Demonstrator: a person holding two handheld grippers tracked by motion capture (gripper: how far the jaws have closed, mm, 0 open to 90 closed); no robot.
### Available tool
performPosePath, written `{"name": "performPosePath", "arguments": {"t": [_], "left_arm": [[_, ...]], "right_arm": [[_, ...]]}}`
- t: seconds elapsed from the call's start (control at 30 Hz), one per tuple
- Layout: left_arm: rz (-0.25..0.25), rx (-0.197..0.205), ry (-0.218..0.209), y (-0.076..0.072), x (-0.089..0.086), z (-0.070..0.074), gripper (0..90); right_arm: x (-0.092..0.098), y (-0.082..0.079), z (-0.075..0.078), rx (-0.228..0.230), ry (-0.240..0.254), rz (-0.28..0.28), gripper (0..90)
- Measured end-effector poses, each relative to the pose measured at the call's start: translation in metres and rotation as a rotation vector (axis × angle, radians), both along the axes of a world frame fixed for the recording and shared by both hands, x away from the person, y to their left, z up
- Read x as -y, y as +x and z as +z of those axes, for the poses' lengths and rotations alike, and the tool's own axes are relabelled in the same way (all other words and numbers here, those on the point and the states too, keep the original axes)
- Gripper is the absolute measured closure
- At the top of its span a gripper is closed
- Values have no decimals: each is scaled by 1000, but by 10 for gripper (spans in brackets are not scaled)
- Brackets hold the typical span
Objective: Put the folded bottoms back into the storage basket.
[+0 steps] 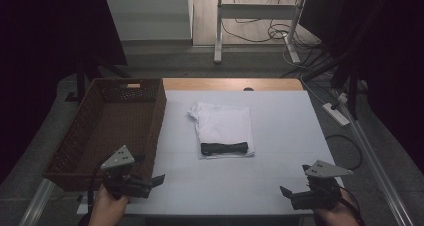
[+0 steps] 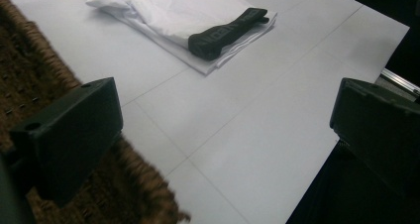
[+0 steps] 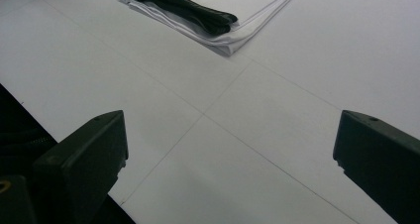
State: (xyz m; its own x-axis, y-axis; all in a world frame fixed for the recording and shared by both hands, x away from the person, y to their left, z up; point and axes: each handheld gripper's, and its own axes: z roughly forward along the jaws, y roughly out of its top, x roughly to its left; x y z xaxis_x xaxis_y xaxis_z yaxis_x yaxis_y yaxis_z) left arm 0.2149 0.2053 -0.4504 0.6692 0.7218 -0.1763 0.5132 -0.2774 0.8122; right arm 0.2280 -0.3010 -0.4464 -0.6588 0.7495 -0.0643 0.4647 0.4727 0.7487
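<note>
Jaws of both grippers (image 1: pixel 159 178) (image 1: pixel 284 191) gape empty; the high view adds the basket (image 1: pixel 107 117) beside the folded garment (image 1: pixel 223 126).

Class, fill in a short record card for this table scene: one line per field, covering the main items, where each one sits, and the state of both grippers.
Surface: white table top
Garment: folded white cloth, lying flat mid-table
Dark item: black band, lying across the cloth's near edge
Container: brown woven basket, at the table's left side, apart from the cloth
Left gripper: open, held near the basket's near right corner, touching nothing
Right gripper: open, over the table's near right edge, touching nothing
</note>
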Motion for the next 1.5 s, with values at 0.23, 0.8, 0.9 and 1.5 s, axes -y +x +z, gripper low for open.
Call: {"name": "performPosePath", "arguments": {"t": [0.23,0.8,0.9,1.5], "left_arm": [[-14,-9,3,8,14,0,0],[-104,-4,1,28,56,-4,0],[-115,-1,-5,33,62,-5,0],[-187,-6,59,71,95,-15,0]], "right_arm": [[0,0,0,0,-3,2,12],[-1,0,0,0,-5,8,12],[-1,0,0,2,-7,9,13],[-1,0,0,3,-11,15,13]]}}
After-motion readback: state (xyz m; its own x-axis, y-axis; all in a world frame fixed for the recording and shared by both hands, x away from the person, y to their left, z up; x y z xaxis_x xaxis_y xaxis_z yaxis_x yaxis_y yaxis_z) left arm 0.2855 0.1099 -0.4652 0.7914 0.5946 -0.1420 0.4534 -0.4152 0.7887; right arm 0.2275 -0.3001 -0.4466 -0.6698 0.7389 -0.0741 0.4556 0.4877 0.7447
